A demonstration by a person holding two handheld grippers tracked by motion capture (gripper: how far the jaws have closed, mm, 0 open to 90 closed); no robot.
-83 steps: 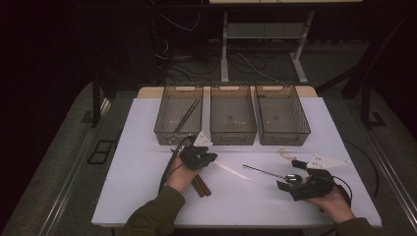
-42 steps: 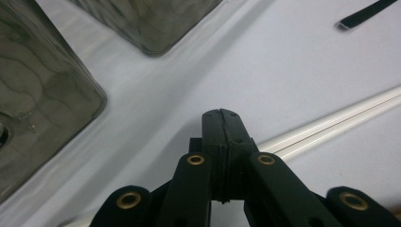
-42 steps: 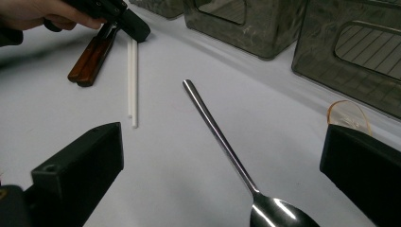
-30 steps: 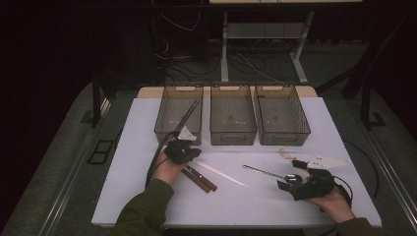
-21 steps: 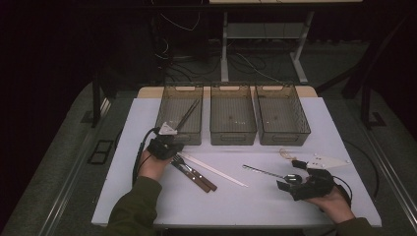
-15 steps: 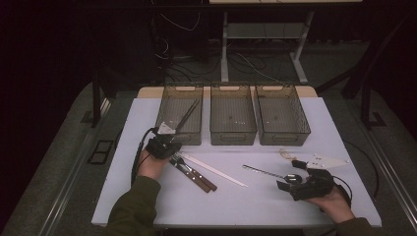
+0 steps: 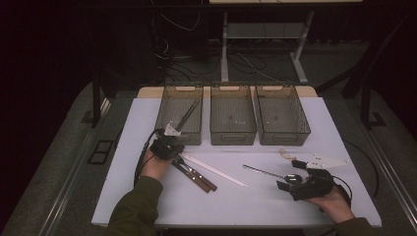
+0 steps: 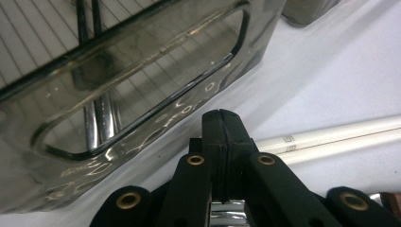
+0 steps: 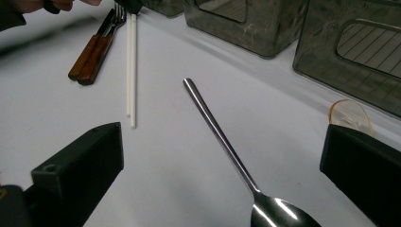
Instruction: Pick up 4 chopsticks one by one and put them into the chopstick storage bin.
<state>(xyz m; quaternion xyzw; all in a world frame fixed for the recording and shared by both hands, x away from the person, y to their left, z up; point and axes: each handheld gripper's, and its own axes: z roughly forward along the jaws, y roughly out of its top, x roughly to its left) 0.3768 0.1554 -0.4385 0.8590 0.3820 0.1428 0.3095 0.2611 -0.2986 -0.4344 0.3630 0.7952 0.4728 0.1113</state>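
Just beyond the closed, empty left tool, a pair of thin white plastic chopsticks lies on the white worktop. Light, stiff and slippery, they are judged best pinched together mid-length.

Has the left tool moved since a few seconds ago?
Yes. The left tool has slid left along the table, from below the middle bin to the front of the left bin, jaws shut.
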